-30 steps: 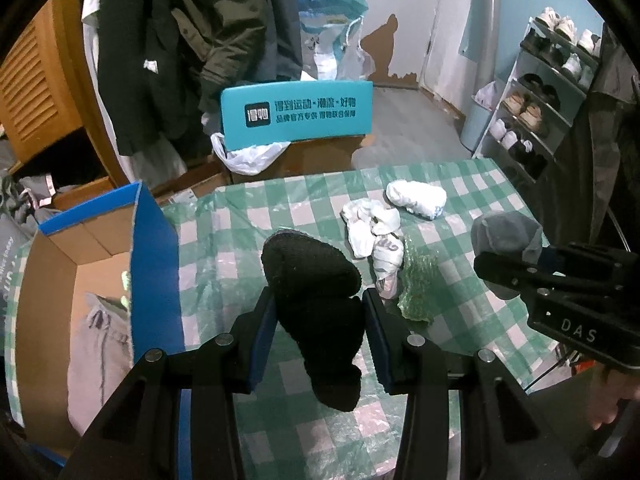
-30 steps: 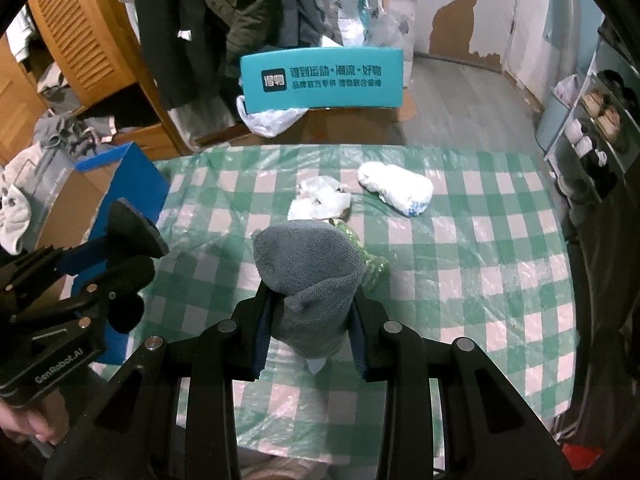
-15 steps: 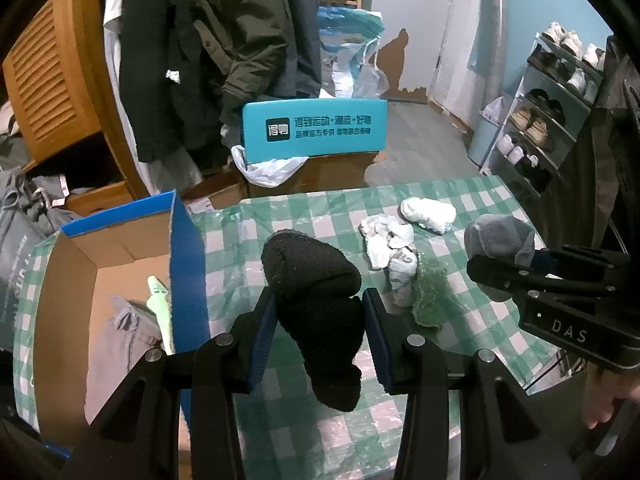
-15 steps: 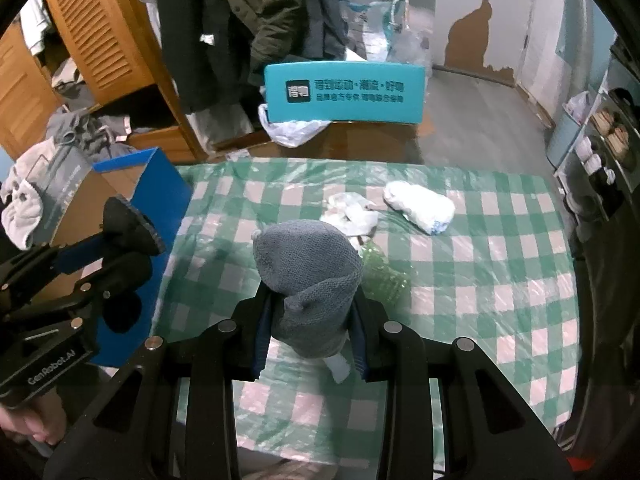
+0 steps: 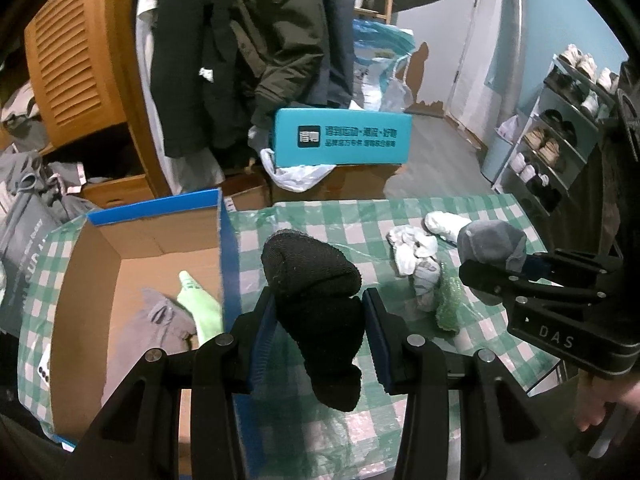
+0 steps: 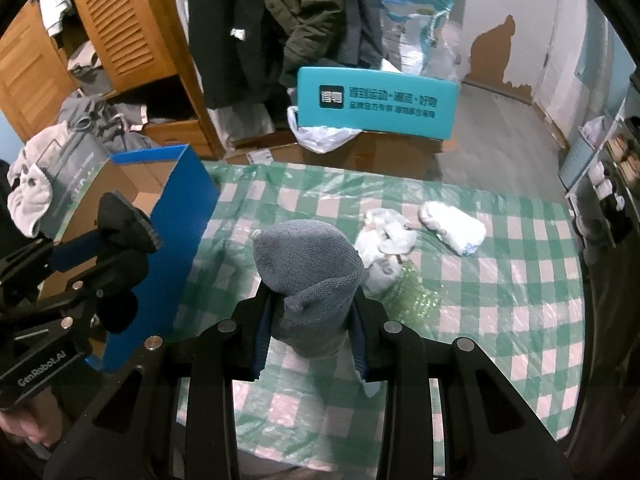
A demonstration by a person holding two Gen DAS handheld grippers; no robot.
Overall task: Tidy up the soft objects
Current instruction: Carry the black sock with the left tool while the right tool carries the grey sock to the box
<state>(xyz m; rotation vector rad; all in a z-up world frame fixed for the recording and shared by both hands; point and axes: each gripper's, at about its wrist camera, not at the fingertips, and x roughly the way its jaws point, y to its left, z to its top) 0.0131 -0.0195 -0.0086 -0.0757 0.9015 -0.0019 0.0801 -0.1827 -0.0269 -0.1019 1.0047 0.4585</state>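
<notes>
My left gripper (image 5: 318, 316) is shut on a black knitted sock bundle (image 5: 316, 300), held above the green checked table (image 5: 360, 432) beside the blue-sided cardboard box (image 5: 160, 248). My right gripper (image 6: 310, 308) is shut on a grey knitted sock bundle (image 6: 308, 276) over the table's middle. In the left wrist view the right gripper (image 5: 496, 260) shows at the right with the grey bundle (image 5: 488, 240). In the right wrist view the left gripper (image 6: 120, 240) shows at the left by the box (image 6: 176, 220). On the table lie white socks (image 6: 384, 240), a white roll (image 6: 452, 224) and a green mesh piece (image 6: 412, 288).
Grey clothing (image 5: 156, 332) and a light green item (image 5: 200, 304) lie inside the box. A teal box (image 5: 340, 140) stands beyond the table's far edge, with hanging coats (image 5: 260, 40) and a wooden cabinet (image 5: 76, 60) behind. A shoe rack (image 5: 560, 132) is at the right.
Both grippers have drawn back and up with their bundles still held. More of the open box and its contents shows at the left, and the items on the table look farther off.
</notes>
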